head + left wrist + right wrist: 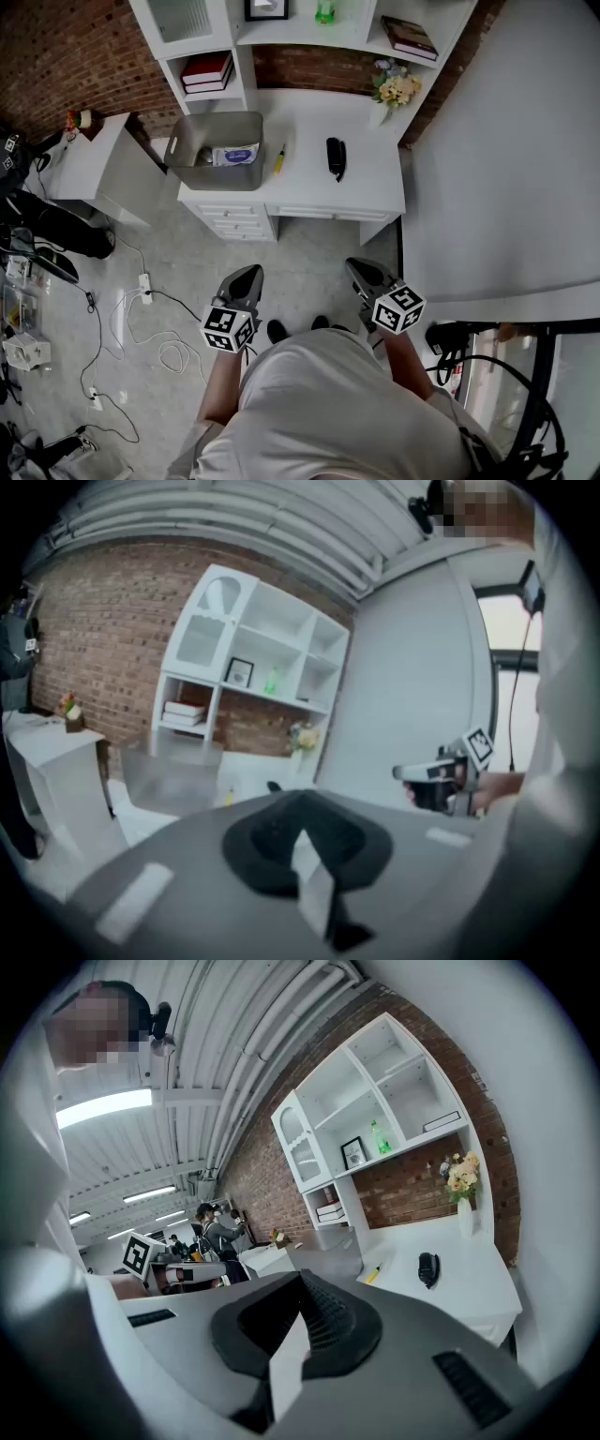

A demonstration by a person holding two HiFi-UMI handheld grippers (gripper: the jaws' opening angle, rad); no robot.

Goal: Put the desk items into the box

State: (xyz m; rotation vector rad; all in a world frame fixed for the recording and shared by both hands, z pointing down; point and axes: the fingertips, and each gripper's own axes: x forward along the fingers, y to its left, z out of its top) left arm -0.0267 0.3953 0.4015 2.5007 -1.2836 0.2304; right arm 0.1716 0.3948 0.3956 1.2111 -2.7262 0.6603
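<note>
Head view: the left tool (251, 272) and right tool (356, 266) hang closed and empty, well apart from the table (370, 187), where a yellow pen (279, 159) and black object (336, 157) lie beside the grey box (202, 178).

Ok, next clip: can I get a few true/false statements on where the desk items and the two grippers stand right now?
1. The left gripper and right gripper are shut and empty. True.
2. The pen already lies in the box. False: it lies on the desk, just right of the box.
3. A white packet lies in the box. True.
4. The right gripper holds the black item. False: it lies on the desk, right of the pen.
5. Flowers stand at the desk's back right corner. True.
</note>
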